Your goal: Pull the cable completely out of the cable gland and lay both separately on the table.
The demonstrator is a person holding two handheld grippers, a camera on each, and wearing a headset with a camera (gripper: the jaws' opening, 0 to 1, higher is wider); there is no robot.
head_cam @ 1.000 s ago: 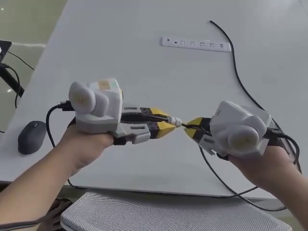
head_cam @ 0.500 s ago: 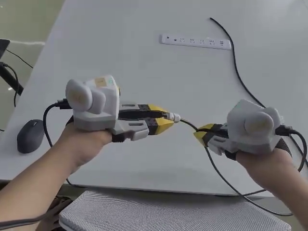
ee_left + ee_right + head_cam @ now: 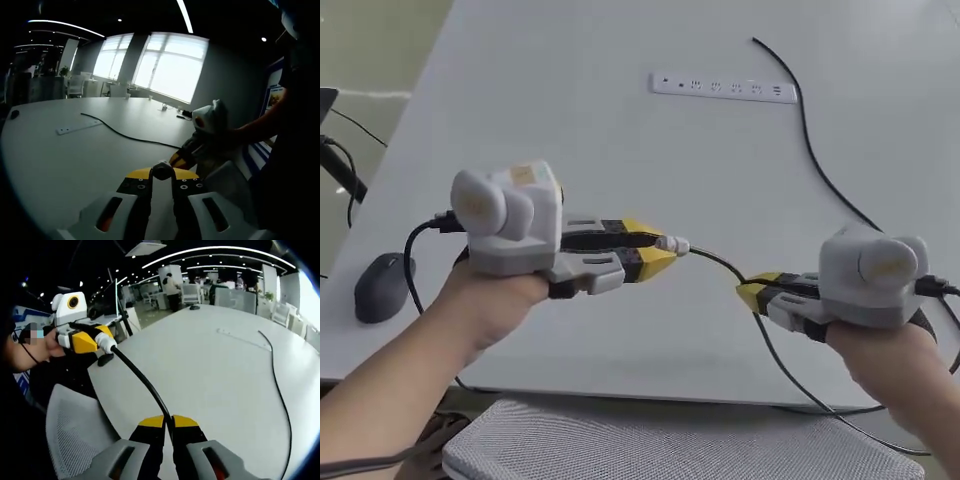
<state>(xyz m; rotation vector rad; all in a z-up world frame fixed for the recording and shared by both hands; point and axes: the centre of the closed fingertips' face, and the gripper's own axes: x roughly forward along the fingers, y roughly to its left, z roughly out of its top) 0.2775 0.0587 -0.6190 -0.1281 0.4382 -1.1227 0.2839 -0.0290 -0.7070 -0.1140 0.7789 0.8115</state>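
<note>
Both grippers are held up over the near edge of the white table [image 3: 620,150]. The left gripper [image 3: 658,256] has its jaws closed tight on the small white cable gland [image 3: 674,244]. Off to the right, the right gripper [image 3: 750,291] is pinched onto the black cable [image 3: 716,263], which curves out of the gland across the gap between them. A power strip [image 3: 725,88] lies at the far side.
</note>
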